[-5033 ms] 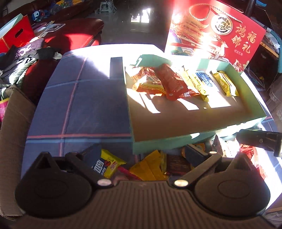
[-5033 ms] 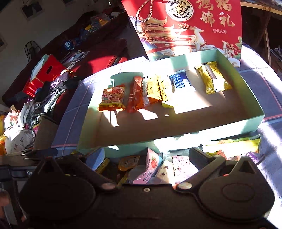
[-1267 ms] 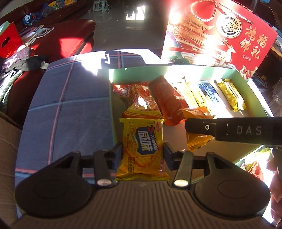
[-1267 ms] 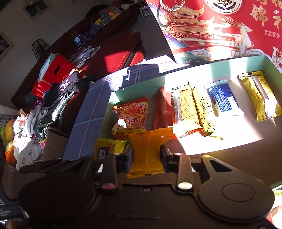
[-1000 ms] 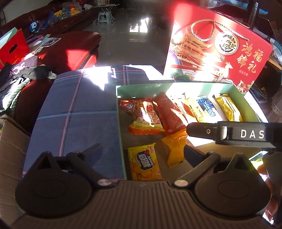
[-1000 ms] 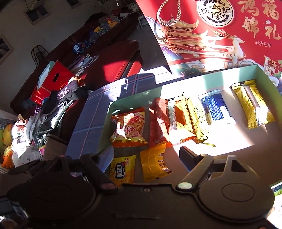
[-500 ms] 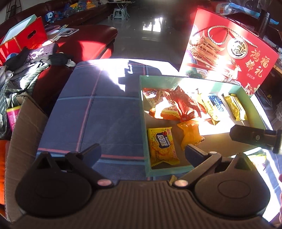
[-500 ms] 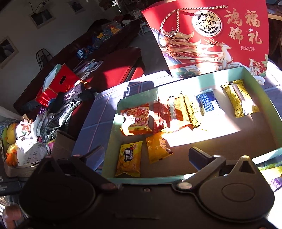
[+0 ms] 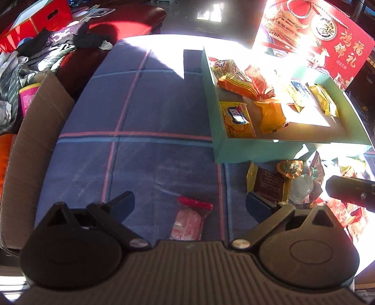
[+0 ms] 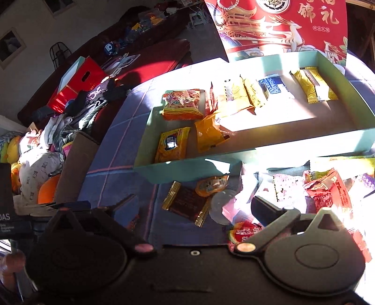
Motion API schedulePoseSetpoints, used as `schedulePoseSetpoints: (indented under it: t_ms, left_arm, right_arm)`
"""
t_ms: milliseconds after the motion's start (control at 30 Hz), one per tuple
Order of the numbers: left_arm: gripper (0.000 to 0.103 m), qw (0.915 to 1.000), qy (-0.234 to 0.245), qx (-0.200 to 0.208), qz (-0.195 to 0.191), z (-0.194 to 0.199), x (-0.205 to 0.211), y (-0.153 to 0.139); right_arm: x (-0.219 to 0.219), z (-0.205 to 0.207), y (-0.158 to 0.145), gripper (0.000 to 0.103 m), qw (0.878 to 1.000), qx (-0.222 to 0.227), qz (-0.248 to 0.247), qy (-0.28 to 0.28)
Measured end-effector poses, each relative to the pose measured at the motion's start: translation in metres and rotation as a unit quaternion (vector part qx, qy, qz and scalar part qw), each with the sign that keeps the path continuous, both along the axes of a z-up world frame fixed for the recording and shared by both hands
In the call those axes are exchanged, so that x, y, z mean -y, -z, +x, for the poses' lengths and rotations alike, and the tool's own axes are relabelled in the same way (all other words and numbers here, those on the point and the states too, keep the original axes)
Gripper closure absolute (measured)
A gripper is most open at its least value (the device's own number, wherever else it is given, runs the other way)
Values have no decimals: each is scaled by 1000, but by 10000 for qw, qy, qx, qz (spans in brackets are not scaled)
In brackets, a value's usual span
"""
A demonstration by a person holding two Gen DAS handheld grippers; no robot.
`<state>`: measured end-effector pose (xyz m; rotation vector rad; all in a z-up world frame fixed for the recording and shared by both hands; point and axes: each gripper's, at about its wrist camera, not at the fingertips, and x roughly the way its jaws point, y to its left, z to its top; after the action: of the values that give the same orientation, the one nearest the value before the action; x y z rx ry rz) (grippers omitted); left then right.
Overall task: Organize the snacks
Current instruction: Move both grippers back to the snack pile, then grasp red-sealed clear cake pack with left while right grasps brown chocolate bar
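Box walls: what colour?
Mint green box, plain, no pattern; clearest in the right wrist view.

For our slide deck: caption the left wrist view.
Open left gripper above pink snack packet on blue cloth, beside teal box.

Around you, hard sunlight falls across a blue plaid tablecloth (image 9: pixel 145 122) crossed by pink and pale-blue lines. Beyond its far edge stands a dark red sofa (image 9: pixel 131 14) piled with clothes (image 9: pixel 42 54) and a red carton (image 10: pixel 79 82). A brown cardboard box (image 9: pixel 35 131) sits at the table's left side. Behind, you see a glossy floor (image 9: pixel 211 21) reflecting window light, and a pale wall (image 10: pixel 28 30) with framed pictures (image 10: pixel 9 47).
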<state>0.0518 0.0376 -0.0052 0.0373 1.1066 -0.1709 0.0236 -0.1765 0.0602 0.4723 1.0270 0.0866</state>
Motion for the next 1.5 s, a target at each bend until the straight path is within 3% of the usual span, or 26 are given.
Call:
schedulePoseSetpoints:
  t_ms: [167,300,500,567,700,800,1100,1367,1500]
  left_arm:
    - [0,9997,-127,-214,20,-14,-10,20]
    - [0,9989,-203,-417,84,-17,-19,34]
    - [1,9982,-286,-525,-20,-15,-26,43]
    - [6,9985,-245,-493,-64,-14,-25,43]
    - [35,9998,66,-201,69,-16,-13,38]
    - [70,9995,259,-64,173,-16,-7,35]
    - [71,9993,152,-141,-309,-12,-29,34]
    - [71,9989,151,-112,-421,-15,-37,34]
    - [71,9989,133,-121,-438,-16,-39,34]
  right_arm:
    - [-12,-6,11,2,9999,71,21,-151]
    - [-21,2,19,22,9995,11,37,-319]
    - [-31,18,30,43,9984,-140,8,-542]
    - [-38,23,31,49,9976,-178,8,-663]
    - [-50,31,31,53,9958,-143,8,-903]
    - [-56,43,34,53,9948,-159,-86,-1004]
    - [-66,67,50,53,9919,-262,-381,-1183]
    - [-68,36,46,53,9897,-416,-266,-1343]
    - [-80,26,43,53,9879,-362,-588,-1389]
